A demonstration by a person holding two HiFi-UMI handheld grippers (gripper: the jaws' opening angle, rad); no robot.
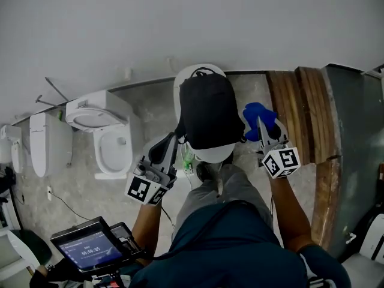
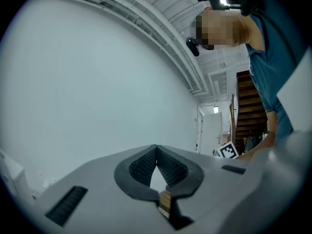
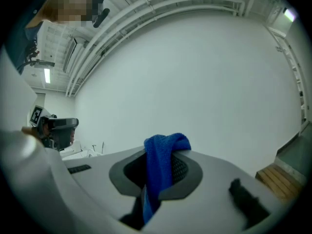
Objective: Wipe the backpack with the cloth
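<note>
The right gripper (image 3: 157,156) is clamped on the soft blue cloth (image 3: 165,144); the left gripper (image 2: 156,151) is closed, empty. The backpack (image 1: 207,110) likely sags (steady its top handle).

this looks like a bare storage or showroom hall rather than a home bathroom. two white toilets (image 1: 111,140) (image 1: 48,143) stand side by side on a pale stone-patterned floor (image 1: 150,104) against a plain white wall (image 1: 180,23) at the left. a wooden staircase (image 1: 300,113) rises at the right. the gripper views show a high open ceiling with white beams (image 3: 146,6) and a strip light (image 3: 47,75), and a white door (image 2: 209,130) far off beside the stairs.
</note>
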